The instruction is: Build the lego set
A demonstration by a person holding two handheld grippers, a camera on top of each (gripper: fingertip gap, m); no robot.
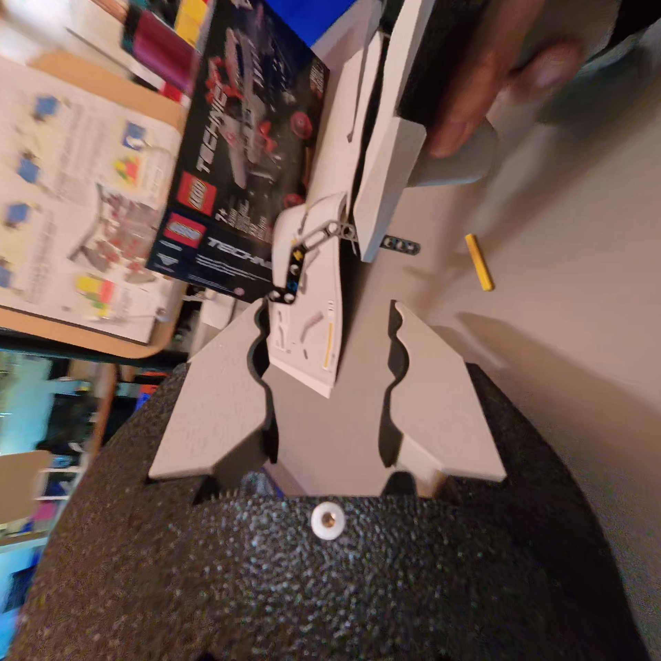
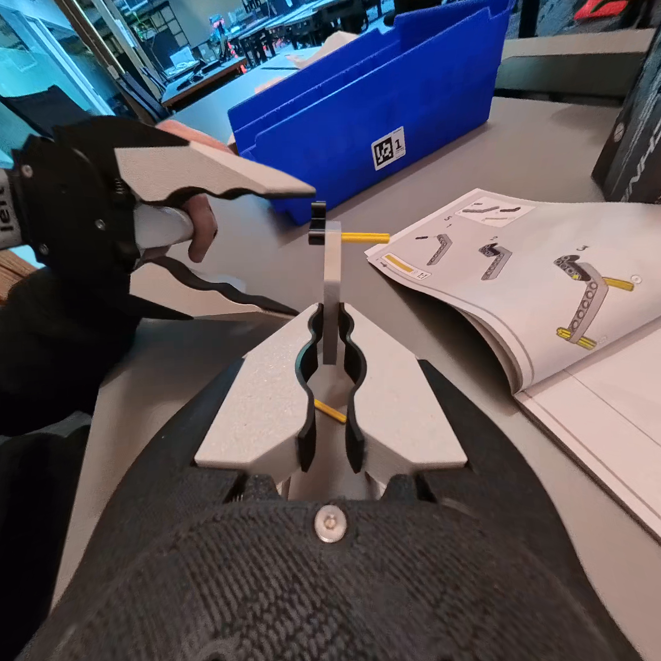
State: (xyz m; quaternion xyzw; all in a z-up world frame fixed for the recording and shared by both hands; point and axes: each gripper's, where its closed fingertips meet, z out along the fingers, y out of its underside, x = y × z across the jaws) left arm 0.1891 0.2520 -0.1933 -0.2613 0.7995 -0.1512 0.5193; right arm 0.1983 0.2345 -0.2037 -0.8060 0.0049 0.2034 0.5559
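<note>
My right gripper (image 2: 331,307) is shut on a grey bent beam (image 2: 332,279) and holds it upright above the table. A black beam (image 2: 317,223) is fixed at its top and a yellow axle (image 2: 365,238) sticks out to the right. My left gripper (image 2: 304,252) is open and empty, its jaws spread just left of the assembly. In the left wrist view my left gripper (image 1: 329,304) faces the black beam (image 1: 295,268), which hangs from the right gripper (image 1: 352,229). A loose yellow axle (image 1: 479,263) and a short black beam (image 1: 400,246) lie on the table.
An open instruction booklet (image 2: 500,286) lies to the right. A blue bin (image 2: 357,118) stands behind the assembly. The black set box (image 1: 243,171) stands at the back. A second yellow axle (image 2: 331,411) lies on the table under my right gripper. A printed sheet (image 1: 82,214) lies beyond the table. The tips of both grippers are at nearly the same place. It is some 6 cm from my left tips to the loose yellow axle (image 1: 479,263).
</note>
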